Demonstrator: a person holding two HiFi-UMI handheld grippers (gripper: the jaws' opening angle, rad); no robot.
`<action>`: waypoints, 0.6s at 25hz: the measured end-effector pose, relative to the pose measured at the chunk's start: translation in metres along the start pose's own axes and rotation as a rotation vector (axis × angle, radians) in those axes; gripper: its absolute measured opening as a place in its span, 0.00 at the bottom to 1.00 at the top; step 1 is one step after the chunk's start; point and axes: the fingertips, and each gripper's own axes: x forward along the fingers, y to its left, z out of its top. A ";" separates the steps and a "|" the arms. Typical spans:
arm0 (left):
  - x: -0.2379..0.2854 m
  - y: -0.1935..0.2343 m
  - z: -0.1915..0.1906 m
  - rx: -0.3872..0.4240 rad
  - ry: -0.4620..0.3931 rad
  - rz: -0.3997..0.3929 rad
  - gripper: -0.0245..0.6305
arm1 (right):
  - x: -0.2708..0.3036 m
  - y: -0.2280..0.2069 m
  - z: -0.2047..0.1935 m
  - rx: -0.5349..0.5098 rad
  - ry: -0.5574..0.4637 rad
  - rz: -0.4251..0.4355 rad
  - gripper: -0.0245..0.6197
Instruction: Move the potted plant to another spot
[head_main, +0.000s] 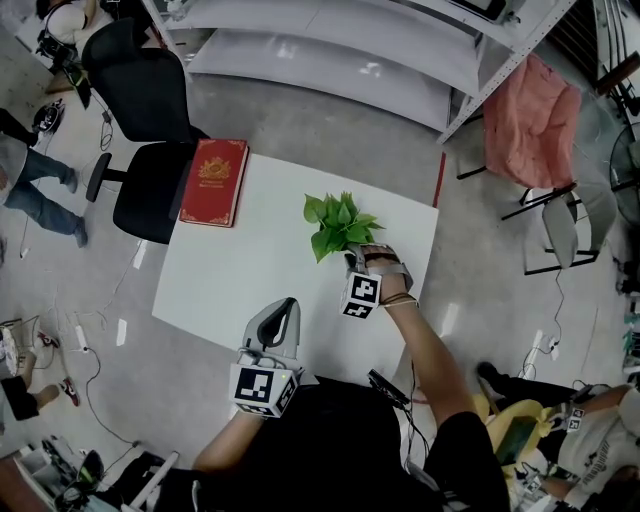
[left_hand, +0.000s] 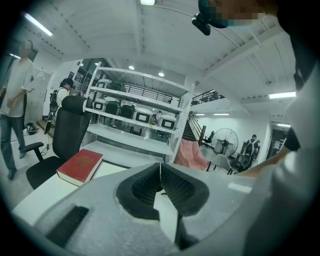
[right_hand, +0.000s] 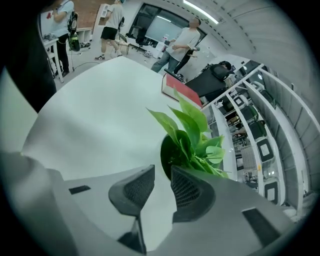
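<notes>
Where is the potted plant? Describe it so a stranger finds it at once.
Start at the white square table. On its far right part, just ahead of the right gripper, stands the potted plant. It is the only green, leafy thing there; its one neighbour on the table is a flat red book.

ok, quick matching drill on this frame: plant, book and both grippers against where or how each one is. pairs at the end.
1. potted plant
2. red book
3. left gripper
4. right gripper

A. jaws together, nothing between them
B. far left corner of the table
C. jaws slightly apart, at the pot's rim
D. green leaves, on the table's right half

Pairs: 1-D, 2-B, 3-A, 4-C
</notes>
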 end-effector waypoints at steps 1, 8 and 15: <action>0.000 0.000 0.000 -0.003 0.001 0.001 0.07 | 0.001 -0.001 -0.001 -0.012 0.004 -0.001 0.15; 0.001 0.004 0.000 -0.021 0.005 0.009 0.07 | 0.008 -0.007 -0.002 -0.063 0.024 0.006 0.15; 0.000 0.009 0.001 -0.021 0.001 0.002 0.07 | 0.011 -0.005 0.001 -0.105 0.033 0.013 0.15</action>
